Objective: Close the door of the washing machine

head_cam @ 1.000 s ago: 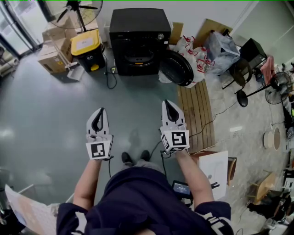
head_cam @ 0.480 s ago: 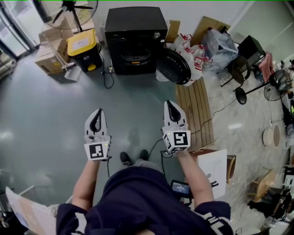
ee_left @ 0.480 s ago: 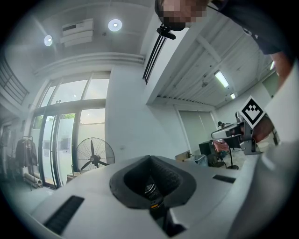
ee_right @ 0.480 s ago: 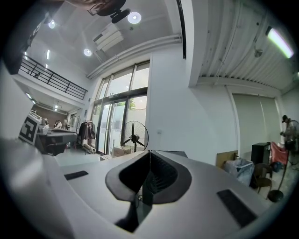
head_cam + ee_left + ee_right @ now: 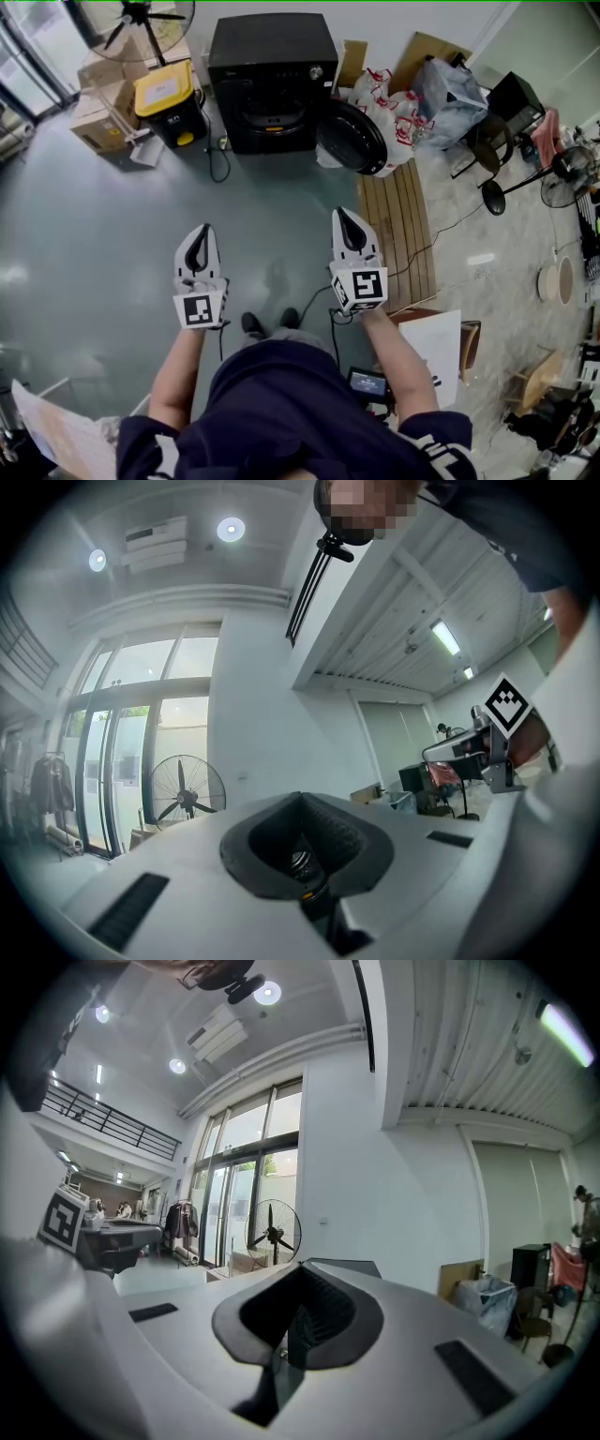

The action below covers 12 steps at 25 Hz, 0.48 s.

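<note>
This looks like the approach: the left tool (image 5: 201, 231) and right tool (image 5: 346, 217), both pinched shut and empty, sit well short of the washing machine (image 5: 274, 80), whose door (image 5: 352, 138) hangs open on its right, so next a tool must reach it and push.
</note>
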Each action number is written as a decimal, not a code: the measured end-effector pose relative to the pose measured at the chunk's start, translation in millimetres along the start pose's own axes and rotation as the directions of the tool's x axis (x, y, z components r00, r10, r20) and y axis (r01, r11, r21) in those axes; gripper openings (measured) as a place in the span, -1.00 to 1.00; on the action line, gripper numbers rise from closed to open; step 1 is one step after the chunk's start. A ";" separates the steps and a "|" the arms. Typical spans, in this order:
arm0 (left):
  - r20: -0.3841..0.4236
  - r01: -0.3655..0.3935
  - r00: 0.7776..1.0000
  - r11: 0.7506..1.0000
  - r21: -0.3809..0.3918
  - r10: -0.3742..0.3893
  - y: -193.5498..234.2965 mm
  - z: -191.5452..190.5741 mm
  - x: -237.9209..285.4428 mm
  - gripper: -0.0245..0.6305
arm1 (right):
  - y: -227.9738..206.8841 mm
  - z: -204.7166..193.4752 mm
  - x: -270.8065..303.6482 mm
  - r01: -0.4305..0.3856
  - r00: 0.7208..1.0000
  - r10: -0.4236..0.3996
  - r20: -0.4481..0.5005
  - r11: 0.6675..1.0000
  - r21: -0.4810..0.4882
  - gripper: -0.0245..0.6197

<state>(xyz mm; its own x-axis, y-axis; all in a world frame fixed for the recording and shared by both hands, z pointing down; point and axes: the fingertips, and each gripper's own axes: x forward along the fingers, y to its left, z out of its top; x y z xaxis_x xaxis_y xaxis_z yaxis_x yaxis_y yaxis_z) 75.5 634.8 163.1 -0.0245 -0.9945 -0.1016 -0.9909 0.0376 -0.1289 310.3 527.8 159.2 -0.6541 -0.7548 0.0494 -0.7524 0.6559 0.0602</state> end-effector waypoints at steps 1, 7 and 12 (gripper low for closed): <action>0.000 0.001 1.000 1.000 0.007 -0.001 -0.6 -0.1 1.7 -0.85 | 0.3 -0.4 1.7 -0.006 1.000 0.006 0.002 1.000 -0.002 -0.86; -0.025 -0.011 1.000 1.000 0.016 0.011 6.3 -5.9 9.2 -0.85 | 1.7 -1.1 12.3 -0.013 1.000 0.013 -0.001 1.000 -0.004 -0.86; -0.035 -0.004 0.999 1.000 0.024 0.005 5.8 -12.9 13.3 -0.85 | -1.1 -7.2 16.3 -0.017 1.000 0.017 -0.004 1.000 0.003 -0.86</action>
<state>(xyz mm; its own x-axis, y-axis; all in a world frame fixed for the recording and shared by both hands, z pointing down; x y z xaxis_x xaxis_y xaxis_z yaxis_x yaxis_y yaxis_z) 67.7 620.6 173.7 -0.0340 -0.9972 -0.0672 -0.9874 0.0440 -0.1523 301.1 514.7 167.2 -0.6662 -0.7438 0.0546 -0.7417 0.6684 0.0563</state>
